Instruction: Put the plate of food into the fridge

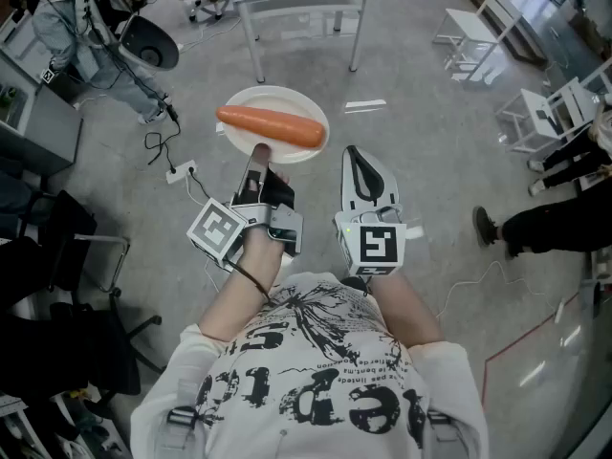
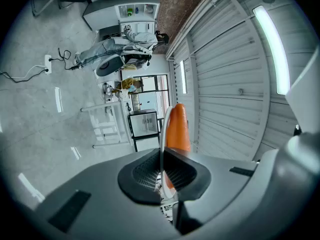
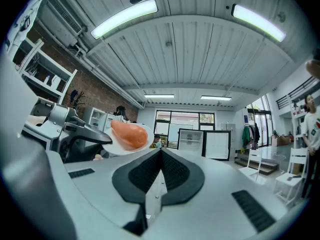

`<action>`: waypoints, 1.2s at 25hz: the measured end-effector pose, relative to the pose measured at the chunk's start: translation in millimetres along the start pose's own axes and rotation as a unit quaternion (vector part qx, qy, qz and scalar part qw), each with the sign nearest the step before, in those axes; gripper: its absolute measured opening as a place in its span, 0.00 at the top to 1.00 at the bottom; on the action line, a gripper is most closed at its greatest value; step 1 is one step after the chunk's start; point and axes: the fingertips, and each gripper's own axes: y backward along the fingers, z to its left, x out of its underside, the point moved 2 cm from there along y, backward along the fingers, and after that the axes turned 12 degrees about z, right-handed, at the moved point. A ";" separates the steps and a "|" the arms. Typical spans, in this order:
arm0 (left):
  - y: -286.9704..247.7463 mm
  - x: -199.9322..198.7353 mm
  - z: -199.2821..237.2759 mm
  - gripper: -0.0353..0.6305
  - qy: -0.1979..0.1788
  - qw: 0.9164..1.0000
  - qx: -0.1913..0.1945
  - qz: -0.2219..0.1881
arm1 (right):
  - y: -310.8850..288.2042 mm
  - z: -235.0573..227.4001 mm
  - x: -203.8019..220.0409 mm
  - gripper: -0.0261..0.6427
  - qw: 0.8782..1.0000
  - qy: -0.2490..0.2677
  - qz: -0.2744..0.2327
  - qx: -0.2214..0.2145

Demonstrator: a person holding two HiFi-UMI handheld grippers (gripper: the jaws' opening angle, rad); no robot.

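Fingers of the left gripper (image 1: 257,153) are clamping the rim of a white plate (image 1: 251,103), and a whole carrot (image 1: 273,127) is lying across it, out over the grey concrete floor (image 1: 421,161). Only the left gripper view is showing that grip close up, with the rim edge-on between the pads. The right gripper (image 1: 353,153) is hanging just beside the plate, apart from it. Its own view is showing its fingers pressed together on nothing, and two black-framed cabinets (image 3: 191,143) standing far ahead by the windows. A white table (image 1: 301,3), a white chair (image 1: 547,115) and a power strip (image 1: 179,171) are sitting around the room.
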 end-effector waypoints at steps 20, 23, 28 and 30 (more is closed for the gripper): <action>-9.9 -3.8 5.7 0.91 0.000 1.000 0.002 0.006 | -9.9 -8.2 2.2 0.96 1.000 -0.008 -0.006 0.004; -10.8 -2.7 10.5 0.91 0.002 1.000 0.002 0.007 | -14.8 -9.7 7.7 0.96 1.000 -0.014 -0.005 0.000; -37.1 0.3 14.4 0.91 -0.004 1.000 0.002 0.000 | -40.3 -33.2 9.0 0.96 1.000 -0.021 -0.010 -0.019; -64.2 2.8 15.8 0.91 -0.005 1.000 -0.002 -0.007 | -60.3 -56.1 8.1 0.96 0.999 -0.025 -0.012 -0.030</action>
